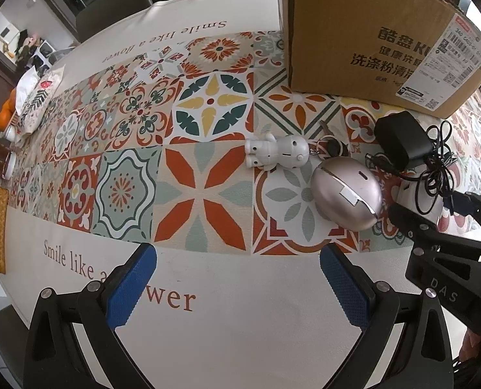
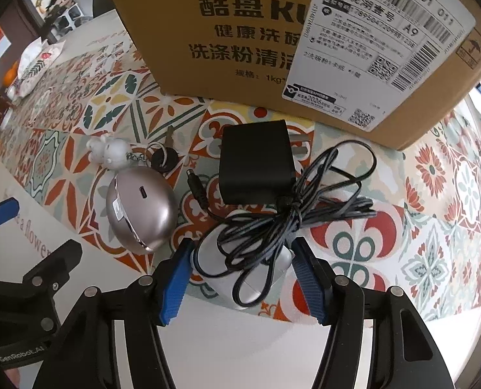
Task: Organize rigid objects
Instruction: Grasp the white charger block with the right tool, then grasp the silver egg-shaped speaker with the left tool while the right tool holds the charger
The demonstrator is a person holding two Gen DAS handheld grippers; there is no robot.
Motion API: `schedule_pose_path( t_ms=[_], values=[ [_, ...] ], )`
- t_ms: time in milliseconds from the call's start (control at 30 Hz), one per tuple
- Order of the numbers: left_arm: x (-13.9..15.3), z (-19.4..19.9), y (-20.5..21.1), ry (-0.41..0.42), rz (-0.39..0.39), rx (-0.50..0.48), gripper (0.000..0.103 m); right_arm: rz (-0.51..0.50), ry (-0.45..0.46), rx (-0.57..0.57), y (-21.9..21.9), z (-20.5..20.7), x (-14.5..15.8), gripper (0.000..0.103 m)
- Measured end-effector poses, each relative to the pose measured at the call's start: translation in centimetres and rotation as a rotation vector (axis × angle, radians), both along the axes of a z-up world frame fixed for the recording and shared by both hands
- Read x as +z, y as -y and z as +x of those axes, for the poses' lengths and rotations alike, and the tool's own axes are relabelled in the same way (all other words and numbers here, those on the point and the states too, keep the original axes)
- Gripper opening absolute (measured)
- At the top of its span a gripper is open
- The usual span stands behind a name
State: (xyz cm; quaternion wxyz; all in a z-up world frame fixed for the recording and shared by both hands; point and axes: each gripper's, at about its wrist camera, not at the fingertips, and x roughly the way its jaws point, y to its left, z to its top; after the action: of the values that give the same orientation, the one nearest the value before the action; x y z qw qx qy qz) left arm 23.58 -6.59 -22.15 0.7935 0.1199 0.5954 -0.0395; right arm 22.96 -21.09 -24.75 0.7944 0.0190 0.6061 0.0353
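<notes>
A silver mouse-like object [image 2: 253, 278] lies between my right gripper's [image 2: 242, 259] blue pads, under a tangled black cable [image 2: 292, 217]. The jaws are spread around it; contact is unclear. A black power adapter [image 2: 256, 162] lies just beyond. A metallic egg-shaped case [image 2: 140, 207] sits left of it, also in the left wrist view [image 1: 347, 191]. A white figurine keychain [image 1: 279, 152] with a key [image 2: 162, 157] lies behind the egg. My left gripper [image 1: 237, 278] is open and empty over the white cloth border.
A big cardboard box [image 2: 240, 32] stands at the back, close behind the adapter. The patterned tablecloth [image 1: 204, 194] covers the table. A floral pouch [image 1: 36, 97] and oranges [image 1: 5, 113] lie at the far left edge. The right gripper shows in the left wrist view [image 1: 434, 227].
</notes>
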Motion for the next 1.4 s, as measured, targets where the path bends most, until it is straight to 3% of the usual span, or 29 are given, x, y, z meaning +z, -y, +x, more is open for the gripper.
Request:
schedule_pose_path(
  t_ms=[500,700,967,1400],
  values=[
    [0.7,-1.1,2.4,-0.004,-0.064,-0.117,0.103,0.089,-0.042,-0.1,3.1,-5.3,1.8,0.061],
    [0.9,-0.3,4.0,-0.006,-0.083,-0.141,0.102,0.099,-0.002,-0.177,4.9,-6.8,3.4,0.061],
    [0.5,1.1,6.1,-0.002,-0.084,-0.134,0.101,0.037,0.048,-0.226,6.9,-5.1,4.1,0.061],
    [-2.1,3.0,7.6,-0.062,-0.069,-0.119,0.083,0.047,0.024,-0.246,8.1,-3.4,2.6,0.061]
  ],
)
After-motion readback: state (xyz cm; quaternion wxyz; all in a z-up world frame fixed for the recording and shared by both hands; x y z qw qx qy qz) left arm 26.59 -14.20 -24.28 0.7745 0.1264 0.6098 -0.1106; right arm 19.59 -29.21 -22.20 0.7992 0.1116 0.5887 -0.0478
